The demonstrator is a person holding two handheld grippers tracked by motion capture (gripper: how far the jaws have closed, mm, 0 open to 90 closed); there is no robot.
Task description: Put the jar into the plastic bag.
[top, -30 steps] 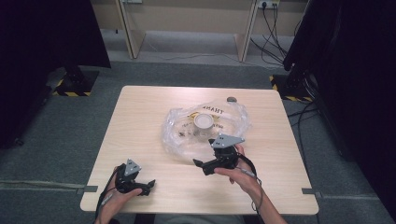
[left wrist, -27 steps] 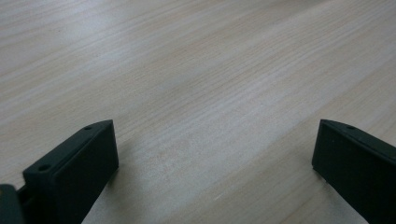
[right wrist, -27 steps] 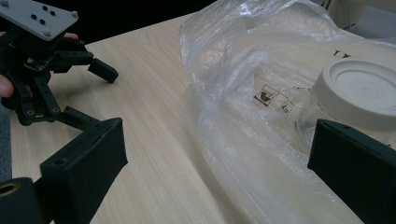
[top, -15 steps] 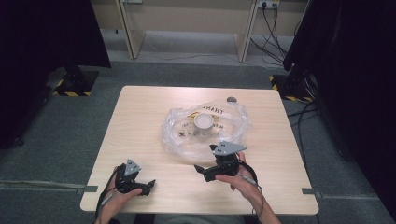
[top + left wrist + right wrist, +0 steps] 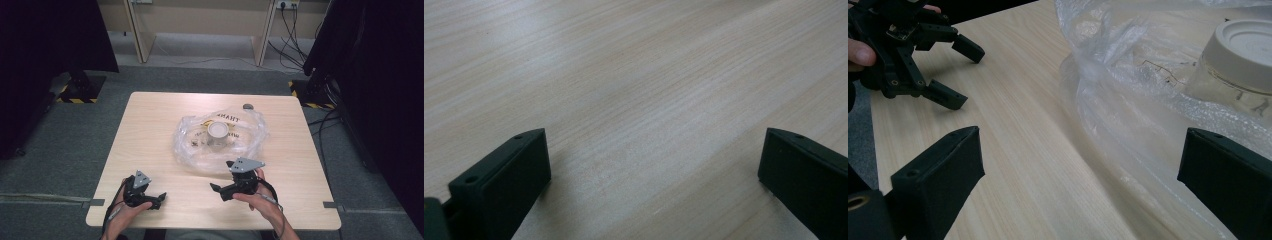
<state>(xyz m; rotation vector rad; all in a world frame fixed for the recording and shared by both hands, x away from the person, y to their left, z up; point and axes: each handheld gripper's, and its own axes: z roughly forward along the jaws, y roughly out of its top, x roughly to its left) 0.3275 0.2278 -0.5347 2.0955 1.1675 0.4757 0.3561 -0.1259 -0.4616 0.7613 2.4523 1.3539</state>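
Plastic bag [image 5: 220, 142], clear and crumpled with some dark print on it, lies spread around the middle of the wooden table [image 5: 150, 130], and a small jar [image 5: 218, 136] with a pale lid stands upright inside its folds. From where I stand, the right gripper [image 5: 216, 189] is held low over the table near the person's edge, just beside the near rim of the bag, its jaws spread wide and holding nothing. In the right gripper view the bag [image 5: 1158, 100] bulges up on one side between and beyond the two black jaws, with the jar [image 5: 1238, 65] seen through the film, its lid [image 5: 1248, 47] ribbed with raised rings. The left gripper [image 5: 159, 199] sits well apart from the bag, close to the near left corner of the table, gripped in the person's left hand [image 5: 127, 212]; its jaws are also spread wide with only bare wood between them. A small dark round object [image 5: 247, 106] rests on the far side of the table, just past the bag.
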